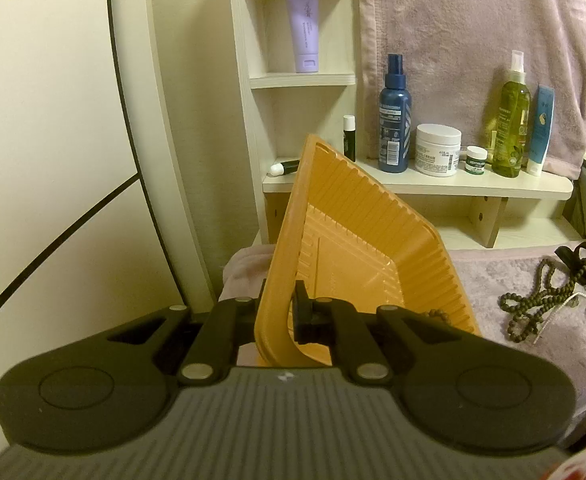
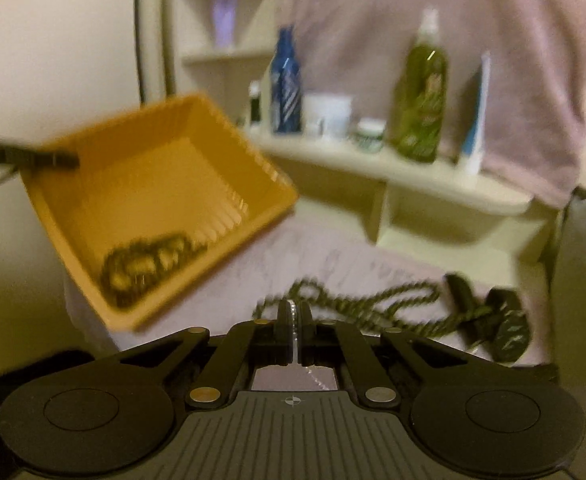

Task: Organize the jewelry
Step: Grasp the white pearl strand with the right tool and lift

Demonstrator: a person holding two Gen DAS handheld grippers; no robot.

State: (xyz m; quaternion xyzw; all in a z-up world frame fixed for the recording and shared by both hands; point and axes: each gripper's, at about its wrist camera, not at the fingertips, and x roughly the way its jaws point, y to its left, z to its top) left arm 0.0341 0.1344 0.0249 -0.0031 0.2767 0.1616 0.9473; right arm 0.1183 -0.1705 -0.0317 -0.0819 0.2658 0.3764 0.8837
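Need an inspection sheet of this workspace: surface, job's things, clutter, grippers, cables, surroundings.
Surface: pinkish towel spread over the table.
Job's things: orange tray held tilted, dark beads in its low corner; long bead necklace loose on the towel; thin silver chain hanging from the right gripper.
Clutter: dark items by the necklace, too blurred to name.
Grippers: left gripper shut on the tray rim; right gripper shut on the chain.
Cables: nothing seen.
Surroundings: shelf with blue spray bottle, white jar, green bottle; towel draped behind.
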